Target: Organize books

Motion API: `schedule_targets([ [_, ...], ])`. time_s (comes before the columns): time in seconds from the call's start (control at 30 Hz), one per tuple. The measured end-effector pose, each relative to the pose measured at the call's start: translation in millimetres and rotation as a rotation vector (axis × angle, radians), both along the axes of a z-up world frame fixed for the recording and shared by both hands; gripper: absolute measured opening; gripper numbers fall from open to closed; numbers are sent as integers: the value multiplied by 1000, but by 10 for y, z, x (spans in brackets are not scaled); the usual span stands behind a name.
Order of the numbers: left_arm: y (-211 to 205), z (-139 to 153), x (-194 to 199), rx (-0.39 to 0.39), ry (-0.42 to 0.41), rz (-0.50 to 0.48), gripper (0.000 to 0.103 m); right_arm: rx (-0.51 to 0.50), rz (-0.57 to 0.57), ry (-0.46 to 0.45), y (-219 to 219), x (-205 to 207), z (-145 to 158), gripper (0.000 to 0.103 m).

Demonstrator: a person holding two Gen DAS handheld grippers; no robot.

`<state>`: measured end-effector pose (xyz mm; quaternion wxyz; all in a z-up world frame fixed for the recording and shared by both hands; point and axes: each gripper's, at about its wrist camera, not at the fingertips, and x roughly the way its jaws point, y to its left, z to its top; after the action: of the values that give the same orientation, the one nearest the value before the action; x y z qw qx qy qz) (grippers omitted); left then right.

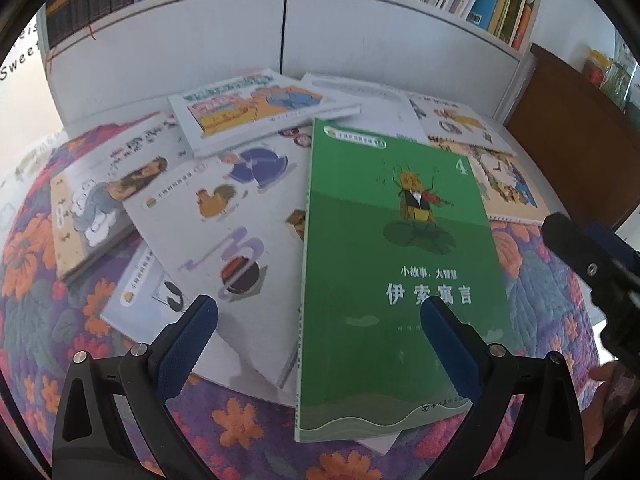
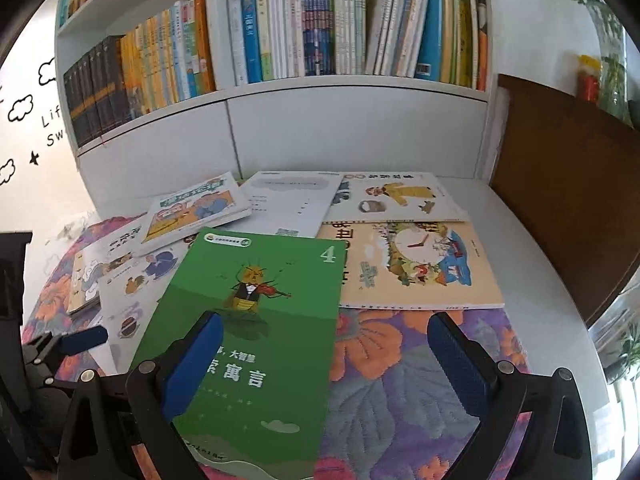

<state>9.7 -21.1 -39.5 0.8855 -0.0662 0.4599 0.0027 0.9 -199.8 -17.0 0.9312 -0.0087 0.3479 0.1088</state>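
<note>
A green book [image 1: 396,264] [image 2: 256,320] with a violin-playing insect and a "4" lies face up on top of a loose spread of picture books. Among them are a white book with a hen [image 1: 224,240], a thick cartoon book [image 1: 256,108] [image 2: 196,208], a white booklet [image 2: 292,200] and a clock-cover book [image 2: 416,264]. My left gripper [image 1: 318,320] hovers open over the green book's lower left edge. My right gripper [image 2: 324,340] is open above the green book's right edge; it also shows at the right of the left wrist view [image 1: 592,264].
The books lie on a floral quilted cloth [image 2: 404,392] over a white table [image 2: 532,280]. Behind stands a white bookcase [image 2: 352,120] with packed rows of upright books [image 2: 352,28]. A brown wooden panel [image 2: 560,184] rises at the right. A hand [image 1: 608,396] shows low right.
</note>
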Motion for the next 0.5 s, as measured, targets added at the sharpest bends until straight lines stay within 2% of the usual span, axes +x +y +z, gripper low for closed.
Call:
schedule_targets([
  [0.13, -51, -24, 0, 47, 0, -1, 101, -2, -10, 23, -20, 30, -40, 102],
  [0.33, 34, -3, 12, 49, -2, 39, 101, -31, -17, 31, 6, 37, -71, 102],
  [0.43, 148, 14, 22, 16, 1, 62, 101, -38, -16, 28, 21, 29, -74, 102],
  [0.5, 205, 31, 24, 21, -4, 80, 101, -38, -12, 31, 28, 27, -81, 102],
])
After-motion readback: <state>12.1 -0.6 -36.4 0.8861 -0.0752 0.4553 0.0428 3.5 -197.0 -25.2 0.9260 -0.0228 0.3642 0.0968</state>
